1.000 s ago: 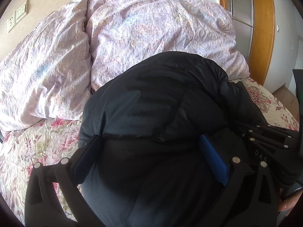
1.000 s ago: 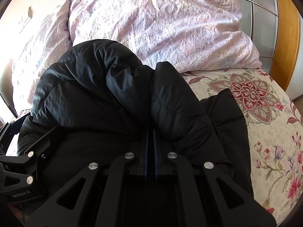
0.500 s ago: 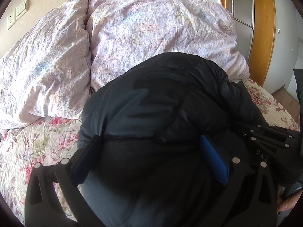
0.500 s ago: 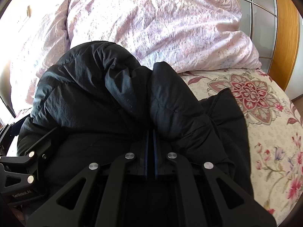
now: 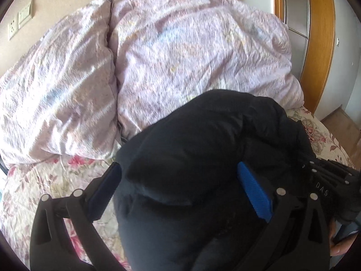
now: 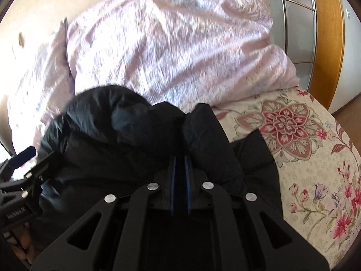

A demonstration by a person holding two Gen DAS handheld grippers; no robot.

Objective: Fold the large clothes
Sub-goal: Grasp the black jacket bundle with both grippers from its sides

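Note:
A black puffer jacket (image 5: 203, 149) lies bunched on the floral bedspread (image 5: 56, 176); it also shows in the right wrist view (image 6: 108, 140). My left gripper (image 5: 178, 167) is open, its wide jaws straddling a thick fold of the jacket; the blue right pad (image 5: 255, 192) presses against the fabric. My right gripper (image 6: 180, 160) is nearly shut on a fold of the jacket, with a narrow gap between the pads. The other gripper shows at the right edge of the left wrist view (image 5: 327, 180) and the left edge of the right wrist view (image 6: 20, 169).
Two pink floral pillows (image 5: 56, 85) (image 5: 191, 56) lean against the wall behind the jacket. A wooden door frame (image 5: 320, 33) stands at the right. The bedspread (image 6: 304, 158) shows to the right of the jacket. Wall sockets (image 5: 20, 20) are at upper left.
Both grippers have drawn back toward me with the jacket, so it sits lower in both views. The right gripper's pads have parted slightly.

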